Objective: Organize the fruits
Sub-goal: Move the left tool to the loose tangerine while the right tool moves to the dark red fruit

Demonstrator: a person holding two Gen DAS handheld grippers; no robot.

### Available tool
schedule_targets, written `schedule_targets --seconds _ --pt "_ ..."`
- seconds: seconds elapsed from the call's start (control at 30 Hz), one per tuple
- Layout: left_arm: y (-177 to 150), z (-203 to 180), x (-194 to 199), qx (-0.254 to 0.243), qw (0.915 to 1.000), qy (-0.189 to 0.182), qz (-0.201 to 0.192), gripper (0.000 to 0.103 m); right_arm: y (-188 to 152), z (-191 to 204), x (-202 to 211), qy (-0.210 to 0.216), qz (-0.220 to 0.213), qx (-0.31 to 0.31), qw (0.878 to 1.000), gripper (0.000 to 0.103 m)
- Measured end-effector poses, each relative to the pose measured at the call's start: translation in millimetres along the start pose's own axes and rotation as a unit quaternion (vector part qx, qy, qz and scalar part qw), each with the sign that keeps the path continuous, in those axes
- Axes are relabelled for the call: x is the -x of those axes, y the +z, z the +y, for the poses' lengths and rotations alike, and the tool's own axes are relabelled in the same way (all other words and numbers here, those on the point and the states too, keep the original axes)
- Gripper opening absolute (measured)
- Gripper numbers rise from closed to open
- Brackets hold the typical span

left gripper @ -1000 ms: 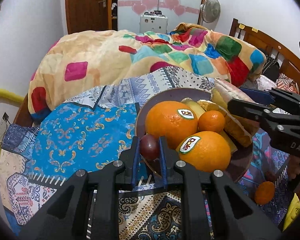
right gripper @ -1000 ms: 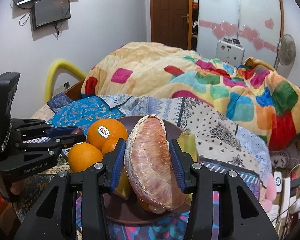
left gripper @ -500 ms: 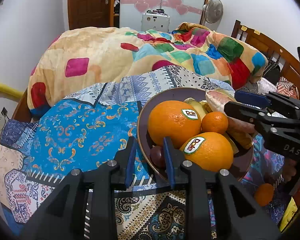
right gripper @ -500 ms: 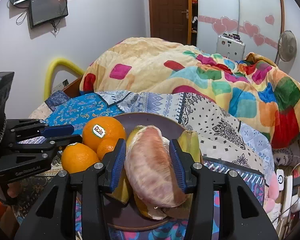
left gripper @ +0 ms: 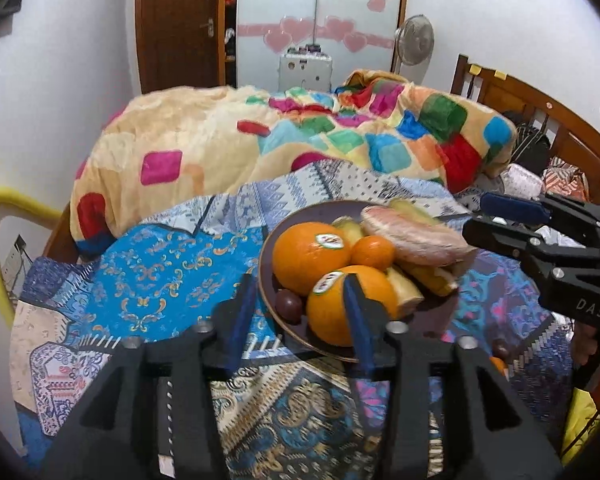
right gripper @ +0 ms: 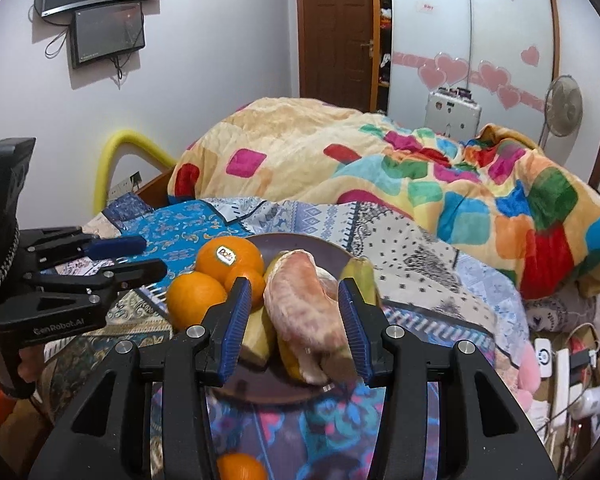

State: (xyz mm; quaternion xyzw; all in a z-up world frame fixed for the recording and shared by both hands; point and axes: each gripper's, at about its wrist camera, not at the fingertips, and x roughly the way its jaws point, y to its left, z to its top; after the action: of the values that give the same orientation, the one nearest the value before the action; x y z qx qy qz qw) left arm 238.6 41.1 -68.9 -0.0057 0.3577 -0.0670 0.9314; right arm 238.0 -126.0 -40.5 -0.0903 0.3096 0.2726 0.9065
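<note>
Opening, the left tool (left gripper: pixel 296 312) is empty; the right tool (right gripper: pixel 296 320) loosely straddles the pomelo segment (right gripper: pixel 304 308).

Glossy dimpled orange (left gripper: pixel 308 256); matt purple plate (left gripper: pixel 274 229); patterned cloth bedspread (left gripper: pixel 156 280); varnished wood headboard (left gripper: pixel 540 120).

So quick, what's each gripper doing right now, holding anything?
Left gripper: jaws opening, nothing held; the dark fruit lies on the plate.
Right gripper: open around the pomelo segment, not gripping.
</note>
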Motion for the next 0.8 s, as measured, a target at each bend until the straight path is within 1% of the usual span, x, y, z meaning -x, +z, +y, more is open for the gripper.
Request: schedule_targets --seconds 0.1,0.17,0.23,0.27,0.3,0.37,0.4,0.53,0.8 --pt "-1.8 -13.3 20.6 -0.010 0.9998 0.004 -0.019 0.056 -4.6 0.1 18.9 -0.004 -0.010 0.000 1.000 0.042" --pt "-2.7 -20.6 29.0 -0.013 0.9996 0.002 -0.024 0.061 -8.8 -0.1 31.8 -0.007 -0.015 0.000 1.000 0.042" --pt "-6.1 -29.0 38.2 -0.014 0.9995 -0.002 -0.027 0.071 -12.8 0.3 40.6 -0.010 -0.018 0.001 1.000 0.042" --pt "-8.4 -33.4 42.0 -0.016 0.9995 0.000 -0.028 0.074 -15.6 0.1 44.7 -0.010 -0.018 0.000 1.000 0.042" --pt "-8.9 -36.9 43.3 -0.016 0.9995 0.002 -0.028 0.082 -18.6 -0.4 48.4 -0.008 -0.018 -0.002 1.000 0.043" --pt "-14.9 -44.8 48.4 -0.016 0.9994 -0.001 -0.031 0.089 -25.9 -1.6 55.2 -0.005 -0.016 -0.006 1.000 0.046" --pt "-17.0 -47.4 49.2 -0.016 0.9994 -0.001 -0.030 0.090 -29.7 -2.0 58.7 -0.008 -0.016 -0.009 1.000 0.048" --pt "-30.6 -62.4 48.8 -0.020 0.9995 -0.010 -0.021 0.090 -47.1 -5.5 68.2 -0.017 -0.012 -0.014 1.000 0.049" --pt "-55.8 -95.3 30.7 -0.044 0.9987 -0.023 0.013 0.090 -77.5 -17.8 69.6 -0.027 0.018 -0.027 0.999 0.049"
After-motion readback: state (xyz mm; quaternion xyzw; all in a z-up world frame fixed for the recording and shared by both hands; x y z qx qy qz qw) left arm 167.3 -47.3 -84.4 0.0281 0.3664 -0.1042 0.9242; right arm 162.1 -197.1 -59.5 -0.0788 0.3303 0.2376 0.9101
